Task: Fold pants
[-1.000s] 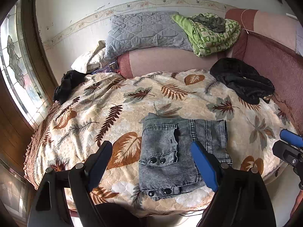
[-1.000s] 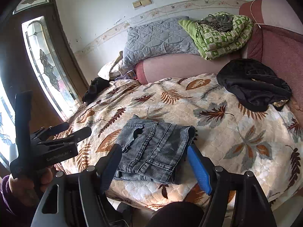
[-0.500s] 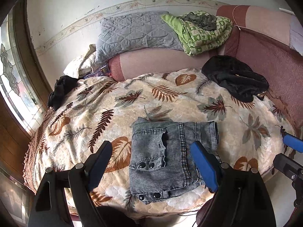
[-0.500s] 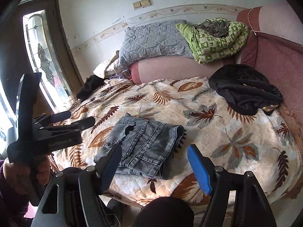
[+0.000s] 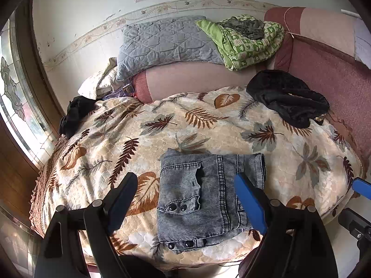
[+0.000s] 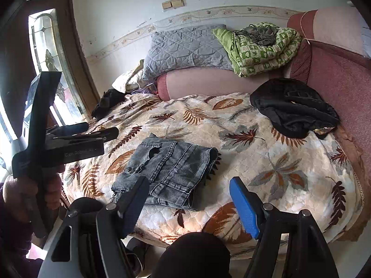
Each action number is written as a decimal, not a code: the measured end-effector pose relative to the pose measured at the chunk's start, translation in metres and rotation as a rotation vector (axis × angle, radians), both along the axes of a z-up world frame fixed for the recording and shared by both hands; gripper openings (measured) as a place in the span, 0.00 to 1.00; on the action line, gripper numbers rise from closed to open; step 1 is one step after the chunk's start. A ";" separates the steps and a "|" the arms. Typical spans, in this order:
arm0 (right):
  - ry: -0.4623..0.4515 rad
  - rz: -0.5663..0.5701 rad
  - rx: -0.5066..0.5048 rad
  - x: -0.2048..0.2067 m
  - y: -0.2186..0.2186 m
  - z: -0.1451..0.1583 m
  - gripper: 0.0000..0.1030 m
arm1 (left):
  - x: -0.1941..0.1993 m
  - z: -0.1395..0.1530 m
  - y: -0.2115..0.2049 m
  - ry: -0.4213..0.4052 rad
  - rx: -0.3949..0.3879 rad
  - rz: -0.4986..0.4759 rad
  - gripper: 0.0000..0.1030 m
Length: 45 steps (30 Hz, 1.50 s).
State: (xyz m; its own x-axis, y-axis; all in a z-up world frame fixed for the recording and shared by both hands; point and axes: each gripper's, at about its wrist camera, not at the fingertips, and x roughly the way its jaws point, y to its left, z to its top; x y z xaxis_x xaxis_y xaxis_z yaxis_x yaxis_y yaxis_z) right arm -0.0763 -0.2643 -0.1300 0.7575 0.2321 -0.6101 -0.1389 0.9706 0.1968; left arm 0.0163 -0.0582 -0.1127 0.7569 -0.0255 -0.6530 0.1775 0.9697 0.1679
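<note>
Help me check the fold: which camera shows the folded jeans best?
The left wrist view: it looks almost straight down on the folded jeans, showing the pocket flap, snaps and seams, with only the right fingertip overlapping an edge. The right wrist view shows them obliquely, revealing the stacked layers, partly hidden by a fingertip.

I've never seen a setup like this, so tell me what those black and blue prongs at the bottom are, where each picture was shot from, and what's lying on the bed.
No robot here: a person holds a hand-held clamp tool in each hand, each carrying a wide-angle camera. One picture looks along the left gripper, the other along the right gripper. The prongs are each tool's jaws, open and empty. In the right view you also see the left tool from the side, gripped by the person's left hand. On the leaf-print bedspread lie grey denim pants, folded into a compact rectangle near the front edge, and a black garment farther back. A grey pillow and green blanket sit behind.
</note>
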 end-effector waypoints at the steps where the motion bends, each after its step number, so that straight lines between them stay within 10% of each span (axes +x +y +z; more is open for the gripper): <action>1: 0.002 0.005 -0.003 0.000 0.002 -0.001 0.73 | 0.001 0.000 0.002 0.001 -0.003 0.006 0.83; 45: 0.148 0.063 0.008 0.064 0.051 -0.047 0.73 | 0.034 -0.063 0.112 0.097 -0.025 0.257 0.83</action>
